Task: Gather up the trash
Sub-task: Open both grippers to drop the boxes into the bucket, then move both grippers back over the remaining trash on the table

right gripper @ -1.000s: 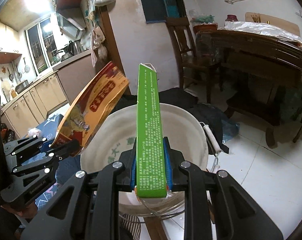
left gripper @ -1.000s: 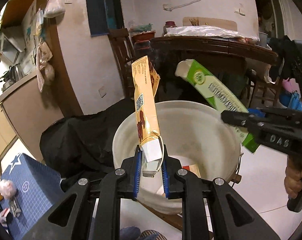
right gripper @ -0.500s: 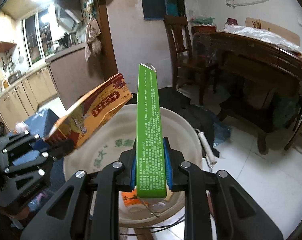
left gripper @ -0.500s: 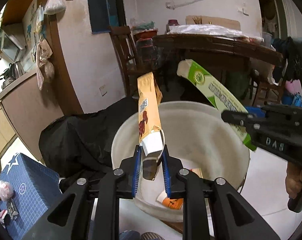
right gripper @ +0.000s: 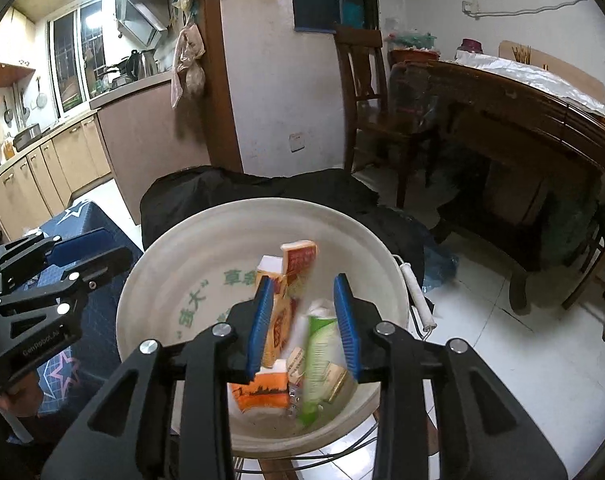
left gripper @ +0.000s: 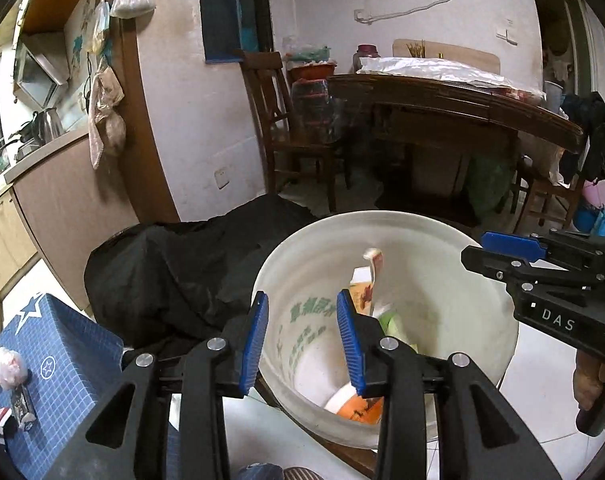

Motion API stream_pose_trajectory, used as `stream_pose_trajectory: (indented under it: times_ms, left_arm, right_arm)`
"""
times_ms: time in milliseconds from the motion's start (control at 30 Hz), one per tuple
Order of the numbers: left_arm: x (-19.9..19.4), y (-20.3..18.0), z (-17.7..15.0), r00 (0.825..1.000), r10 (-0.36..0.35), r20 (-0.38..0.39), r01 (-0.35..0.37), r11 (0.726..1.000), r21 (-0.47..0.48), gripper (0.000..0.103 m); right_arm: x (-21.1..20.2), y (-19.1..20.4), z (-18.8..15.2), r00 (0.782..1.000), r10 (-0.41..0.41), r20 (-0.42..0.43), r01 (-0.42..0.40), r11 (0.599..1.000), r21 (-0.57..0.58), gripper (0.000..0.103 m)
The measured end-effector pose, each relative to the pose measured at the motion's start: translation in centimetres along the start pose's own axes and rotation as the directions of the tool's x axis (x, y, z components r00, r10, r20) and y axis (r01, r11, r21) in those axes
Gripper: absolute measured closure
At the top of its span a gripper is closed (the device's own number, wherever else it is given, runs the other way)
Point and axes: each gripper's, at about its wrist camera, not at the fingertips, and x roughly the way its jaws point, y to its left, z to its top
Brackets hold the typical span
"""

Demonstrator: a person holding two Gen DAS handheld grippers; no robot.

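A white bucket (left gripper: 454, 240) (right gripper: 190, 240) stands on the floor below both grippers. My left gripper (left gripper: 302, 338) is open and empty over its near left rim. My right gripper (right gripper: 304, 326) is open and empty above the bucket. Inside the bucket lie the yellow-orange snack box (right gripper: 298, 262) (left gripper: 362, 288), the green carton (right gripper: 320, 356) (left gripper: 394, 322), blurred, and an orange packet (right gripper: 262, 394) (left gripper: 358, 406). The right gripper also shows at the right of the left wrist view (left gripper: 510, 252), and the left gripper at the left of the right wrist view (right gripper: 82, 248).
A black bag (left gripper: 174, 264) (right gripper: 238, 188) lies behind the bucket. A blue star-patterned box (left gripper: 62, 356) sits at the left. A wooden chair (left gripper: 286, 120) and a dark wooden table (left gripper: 462, 100) stand behind. Kitchen cabinets (right gripper: 62, 152) line the left wall.
Both grippers have opened. The yellow-orange box has dropped from the left gripper and the green carton from the right gripper; both are now in the bucket.
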Motion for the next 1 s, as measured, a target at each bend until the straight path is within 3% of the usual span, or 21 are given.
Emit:
stream_pose_trajectory:
  times_ms: [433,1000]
  left_arm:
    - [-1.3,0.5,-0.8,0.999,0.033,0.007,-0.033,0.999,0.001,0.066]
    - [-5.0,5.7,-3.6,0.988,0.152,-0.013,-0.153,0.984,-0.090,0.066]
  right_arm:
    - [-0.2,1.5,0.1,1.000,0.020,0.007,-0.020,1.000,-0.019,0.073]
    - [0.0,7.4,0.7,0.991,0.132,0.016,-0.130,0.988,-0.087,0.073]
